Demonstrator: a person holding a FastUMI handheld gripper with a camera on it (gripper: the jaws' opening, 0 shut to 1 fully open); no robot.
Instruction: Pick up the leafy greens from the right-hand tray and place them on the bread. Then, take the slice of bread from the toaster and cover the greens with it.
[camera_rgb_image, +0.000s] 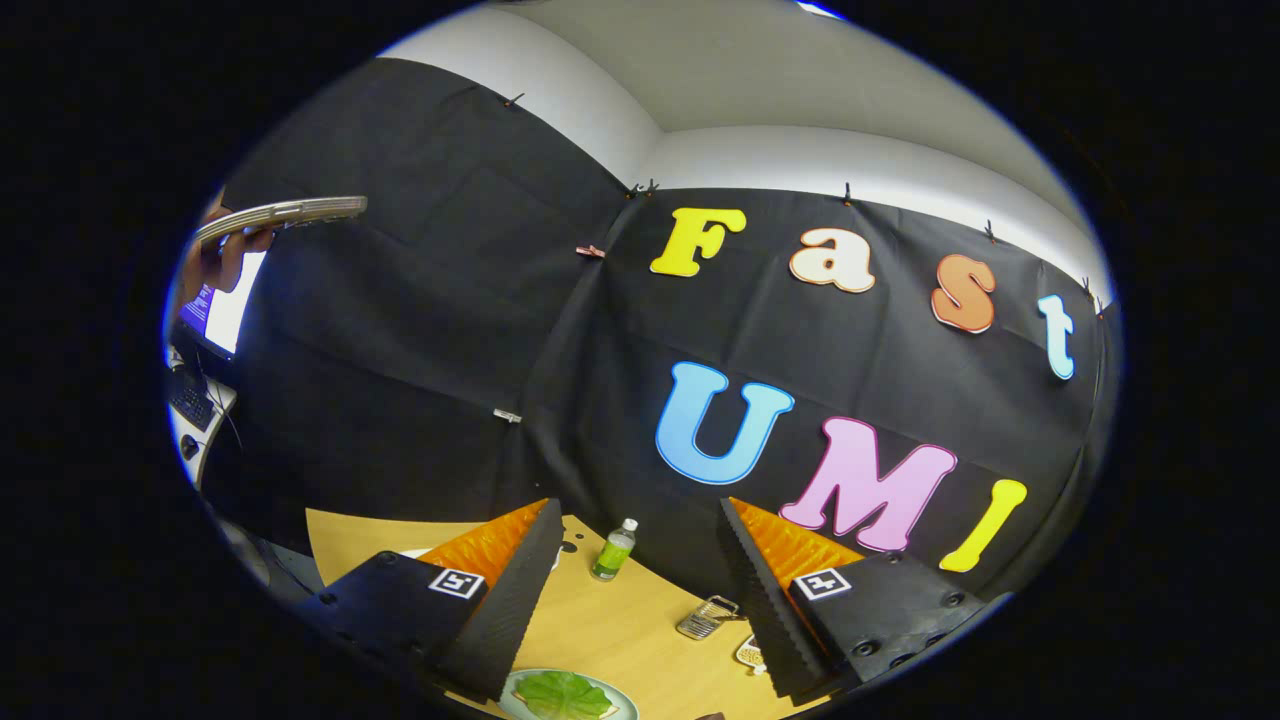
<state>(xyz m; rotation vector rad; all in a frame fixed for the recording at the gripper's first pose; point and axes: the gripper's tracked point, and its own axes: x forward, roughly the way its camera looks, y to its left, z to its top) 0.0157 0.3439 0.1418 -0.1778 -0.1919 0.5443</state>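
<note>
The claw stands wide open, its two fingers well apart and holding nothing, raised above a wooden table and tilted so the booth's cloth wall takes up most of what lies ahead.

Between the fingers, at 6 o'clock and closest to the camera, sits a pale plate with leafy greens lying on it; whether bread lies under the greens I cannot tell.

Beyond the fingertips, toward 12 o'clock across the table, a small bottle with a white cap and green contents stands upright near the wall.

Just beside the right finger, at about 4 o'clock from the bottle, a small metal wire object rests on the table, and nearer still a white, patterned item peeks out from behind that finger, too hidden to identify.

Far off at 9 o'clock, past the edge of the cloth, a hand holds a flat ribbed thing, with a lit monitor and a keyboard below it.
</note>
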